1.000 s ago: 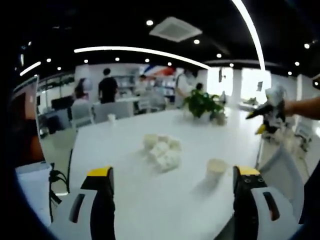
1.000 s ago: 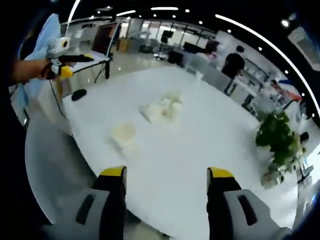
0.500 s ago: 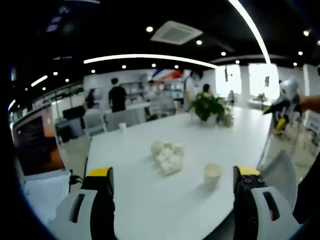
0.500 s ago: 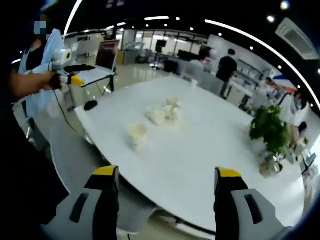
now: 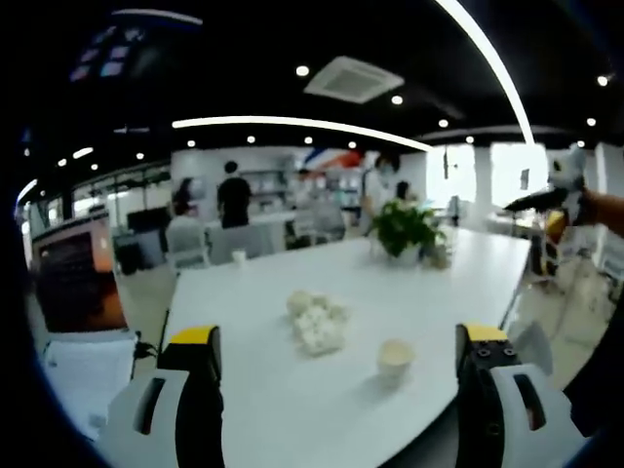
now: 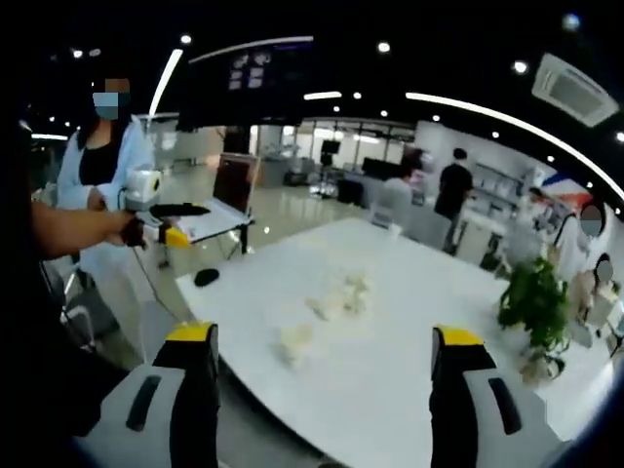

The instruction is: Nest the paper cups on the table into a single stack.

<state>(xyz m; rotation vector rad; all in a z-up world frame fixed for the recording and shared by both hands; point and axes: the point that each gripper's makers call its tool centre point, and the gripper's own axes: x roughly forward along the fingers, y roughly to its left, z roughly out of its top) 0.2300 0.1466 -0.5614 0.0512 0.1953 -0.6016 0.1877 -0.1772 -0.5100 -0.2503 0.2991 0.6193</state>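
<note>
Both tongs gape empty above the table (image 5: 292,390), the cup cluster (image 5: 314,320) blurred

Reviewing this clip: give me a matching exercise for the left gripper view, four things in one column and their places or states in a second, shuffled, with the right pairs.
Things:
1. single paper cup
2. heap of paper cups
3. potted plant
4. left gripper

Places or states:
A. far end of the white table
B. open, holding nothing
C. standing alone near the table's near edge
D. clustered mid-table

Pairs: 1-C, 2-D, 3-A, 4-B
</note>
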